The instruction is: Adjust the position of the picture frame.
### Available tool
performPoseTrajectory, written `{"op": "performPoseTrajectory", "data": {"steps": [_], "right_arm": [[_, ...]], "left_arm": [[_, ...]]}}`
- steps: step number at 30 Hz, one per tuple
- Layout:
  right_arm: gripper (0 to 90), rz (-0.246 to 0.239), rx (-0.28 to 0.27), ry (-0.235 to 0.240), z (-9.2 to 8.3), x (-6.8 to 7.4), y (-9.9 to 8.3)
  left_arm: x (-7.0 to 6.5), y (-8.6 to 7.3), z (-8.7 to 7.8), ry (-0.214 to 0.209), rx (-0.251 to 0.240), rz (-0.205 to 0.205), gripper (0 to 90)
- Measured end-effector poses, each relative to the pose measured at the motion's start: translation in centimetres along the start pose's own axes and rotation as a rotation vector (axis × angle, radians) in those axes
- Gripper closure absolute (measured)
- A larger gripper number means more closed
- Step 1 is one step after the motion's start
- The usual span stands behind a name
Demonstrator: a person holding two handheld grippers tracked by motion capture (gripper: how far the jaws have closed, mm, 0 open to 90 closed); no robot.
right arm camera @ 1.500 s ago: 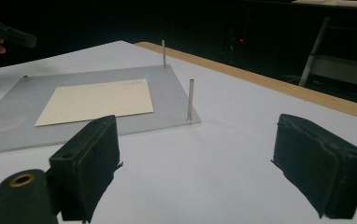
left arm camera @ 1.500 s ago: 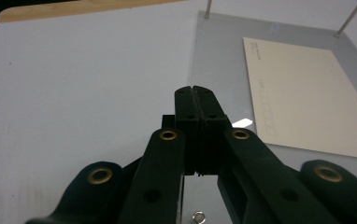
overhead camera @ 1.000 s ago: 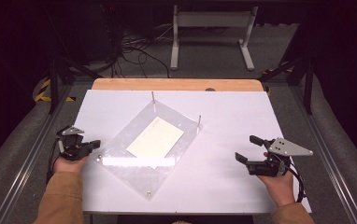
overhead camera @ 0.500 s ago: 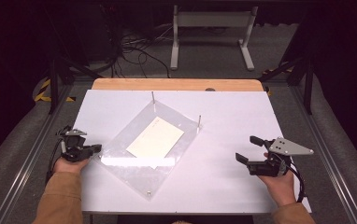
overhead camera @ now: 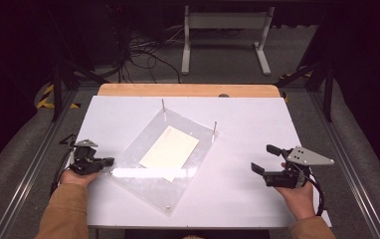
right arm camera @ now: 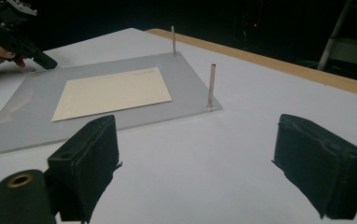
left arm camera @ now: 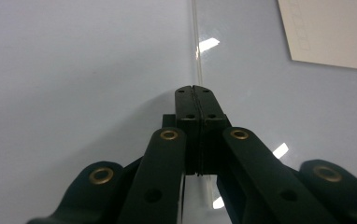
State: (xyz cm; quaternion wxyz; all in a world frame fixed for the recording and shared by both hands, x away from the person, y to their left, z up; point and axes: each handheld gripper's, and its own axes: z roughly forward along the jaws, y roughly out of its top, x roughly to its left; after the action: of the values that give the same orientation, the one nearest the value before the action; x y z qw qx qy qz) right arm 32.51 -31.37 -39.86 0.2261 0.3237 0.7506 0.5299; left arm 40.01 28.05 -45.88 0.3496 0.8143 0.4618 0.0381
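Observation:
A clear acrylic plate (overhead camera: 148, 179) lies askew on the white table (overhead camera: 257, 119), with a cream paper sheet (overhead camera: 169, 153) flat on it. Two thin metal pins (overhead camera: 163, 106) (overhead camera: 215, 128) stand at its far corners. My left gripper (overhead camera: 109, 161) is shut, its tips at the plate's left edge. In the left gripper view the jaws (left arm camera: 196, 88) meet with nothing between them, right over the plate's edge (left arm camera: 196, 46), and the paper (left arm camera: 335, 32) lies beyond. My right gripper (overhead camera: 264, 158) rests open on the bare table right of the plate; its jaws (right arm camera: 200, 163) hold nothing.
The table's wooden far edge (overhead camera: 188, 90) runs along the back. A white stand (overhead camera: 225, 30) and cables (overhead camera: 143, 50) are on the dark floor beyond. In the right gripper view, the plate (right arm camera: 190, 84), both pins (right arm camera: 173, 39) (right arm camera: 211, 86) and the left gripper (right arm camera: 46, 63) lie ahead.
My left gripper has shifted slightly toward me along the plate's left edge. The right gripper has stayed still.

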Motion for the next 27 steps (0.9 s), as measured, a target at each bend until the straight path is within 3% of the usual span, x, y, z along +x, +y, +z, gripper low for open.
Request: {"op": "performPoseTrajectory", "data": {"steps": [9,10,11,15,21,27], "right_arm": [[13.6,0.003,-0.008,0.000,-0.2,-0.1,0.1],[13.6,0.004,-0.009,0.001,-0.2,-0.1,0.1],[13.6,0.004,-0.009,0.001,-0.2,-0.1,0.1],[13.7,0.005,-0.008,0.000,-0.3,-0.1,0.1],[18.1,0.000,-0.005,0.022,-0.3,0.0,0.0],[25.2,-0.016,-0.019,0.032,-0.3,0.0,-0.1]], "left_arm": [[-2.3,0.6,1.0,-0.072,0.058,0.108,89.9],[-3.0,0.8,1.3,-0.101,0.080,0.144,89.9],[-3.0,0.8,1.3,-0.101,0.080,0.144,90.0],[-4.8,1.2,2.0,-0.148,0.113,0.217,89.9],[-7.0,1.6,3.1,-0.222,0.143,0.282,90.0],[-8.8,1.9,3.8,-0.248,0.162,0.330,89.9]]}}
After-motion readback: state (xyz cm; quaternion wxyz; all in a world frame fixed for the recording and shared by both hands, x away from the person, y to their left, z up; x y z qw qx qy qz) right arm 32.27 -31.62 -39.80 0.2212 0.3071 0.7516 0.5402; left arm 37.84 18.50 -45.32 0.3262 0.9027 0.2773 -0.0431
